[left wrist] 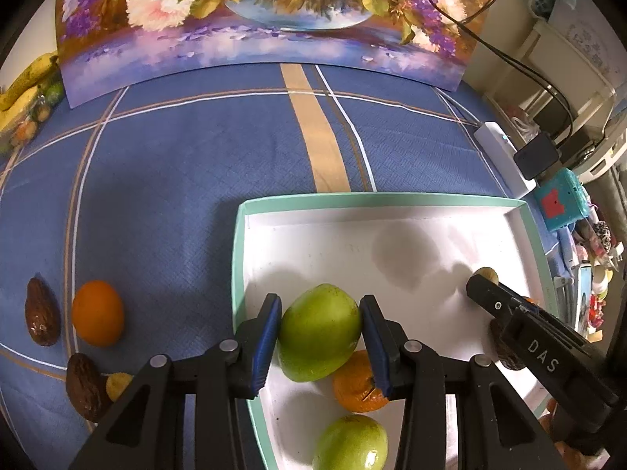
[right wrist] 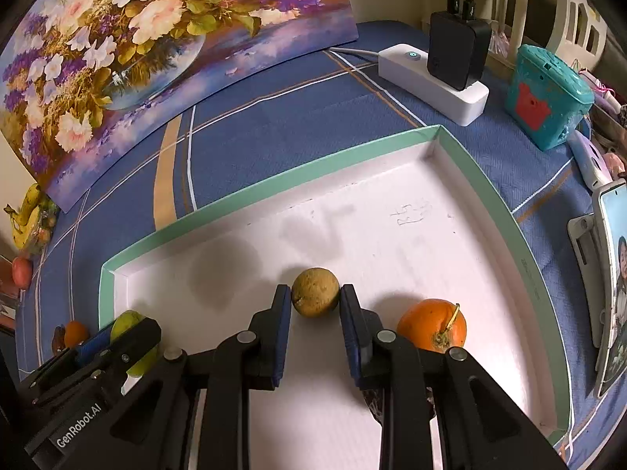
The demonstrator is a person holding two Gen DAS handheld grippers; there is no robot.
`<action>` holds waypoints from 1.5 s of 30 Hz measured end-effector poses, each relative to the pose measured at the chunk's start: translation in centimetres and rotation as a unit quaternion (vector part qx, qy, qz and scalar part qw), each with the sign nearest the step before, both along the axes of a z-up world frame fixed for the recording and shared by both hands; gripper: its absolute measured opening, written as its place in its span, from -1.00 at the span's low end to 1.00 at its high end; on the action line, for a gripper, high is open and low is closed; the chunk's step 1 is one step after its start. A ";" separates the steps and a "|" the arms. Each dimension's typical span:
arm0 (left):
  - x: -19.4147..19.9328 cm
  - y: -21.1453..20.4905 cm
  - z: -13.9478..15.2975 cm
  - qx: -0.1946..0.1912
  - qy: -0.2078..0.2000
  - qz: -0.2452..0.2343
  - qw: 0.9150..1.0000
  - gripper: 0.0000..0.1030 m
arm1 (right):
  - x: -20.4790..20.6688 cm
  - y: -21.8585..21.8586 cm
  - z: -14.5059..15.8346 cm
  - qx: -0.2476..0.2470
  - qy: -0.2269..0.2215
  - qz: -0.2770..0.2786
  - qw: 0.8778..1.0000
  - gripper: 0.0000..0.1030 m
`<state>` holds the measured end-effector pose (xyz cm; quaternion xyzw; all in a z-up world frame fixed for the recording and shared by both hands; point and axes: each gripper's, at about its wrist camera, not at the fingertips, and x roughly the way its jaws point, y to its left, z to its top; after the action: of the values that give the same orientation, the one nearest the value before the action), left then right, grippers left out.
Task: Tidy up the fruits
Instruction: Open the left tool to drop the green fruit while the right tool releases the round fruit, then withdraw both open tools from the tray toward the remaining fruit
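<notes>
My left gripper [left wrist: 320,333] is shut on a green apple [left wrist: 319,333] and holds it over the near-left part of the white tray [left wrist: 392,205] with a teal rim. Under it lie an orange [left wrist: 354,385] and a second green apple [left wrist: 350,444]. My right gripper [right wrist: 315,299] is shut on a small tan round fruit [right wrist: 315,291] just above the tray floor [right wrist: 392,235]. An orange [right wrist: 433,325] lies to its right. On the cloth left of the tray lie an orange [left wrist: 98,313], two dark brown fruits [left wrist: 42,317] and a small tan fruit [left wrist: 117,385].
A floral painting [left wrist: 254,19] leans at the back. Bananas [left wrist: 23,86] sit far left. A white power strip [right wrist: 431,78] with a black charger, a teal box [right wrist: 544,98] and a phone on a stand [right wrist: 611,274] stand at the right edge.
</notes>
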<state>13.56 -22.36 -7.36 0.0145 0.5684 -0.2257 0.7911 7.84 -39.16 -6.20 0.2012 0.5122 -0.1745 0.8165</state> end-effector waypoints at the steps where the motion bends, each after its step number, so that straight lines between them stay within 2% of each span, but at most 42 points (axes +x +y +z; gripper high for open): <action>1: 0.1 0.0 0.1 -0.002 0.002 0.001 1.000 -0.13 | 0.0 0.0 0.0 -0.001 0.001 0.000 1.000 -0.48; 6: 0.1 0.3 1.1 -0.001 0.003 0.002 1.000 -0.11 | -0.2 -0.1 0.2 -0.004 0.011 0.004 1.000 -0.45; 9: 0.1 0.8 1.8 -0.003 0.008 0.006 1.000 -0.10 | -0.3 0.1 0.8 -0.009 0.013 0.006 1.000 -0.25; 18: 0.1 4.0 5.5 -0.007 -0.007 0.032 0.999 -0.10 | -1.7 0.6 5.6 -0.031 -0.027 0.015 0.999 -0.25; 25: -0.4 7.6 6.2 -0.010 -0.006 0.072 0.997 -0.10 | -2.7 1.5 8.0 -0.038 -0.050 0.023 0.998 -0.25; 36: -1.2 11.2 6.5 -0.011 -0.006 0.119 0.993 -0.10 | -3.5 2.8 7.6 -0.024 -0.045 0.043 0.998 -0.25; 45: -1.0 11.4 6.3 0.003 -0.004 0.126 0.992 -0.10 | -3.4 2.6 7.1 -0.008 -0.045 0.050 0.998 -0.25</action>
<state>12.60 -11.01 -1.03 -0.0546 0.5631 -0.1223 0.8155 4.40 -36.54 0.85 0.1761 0.4827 -0.1280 0.8483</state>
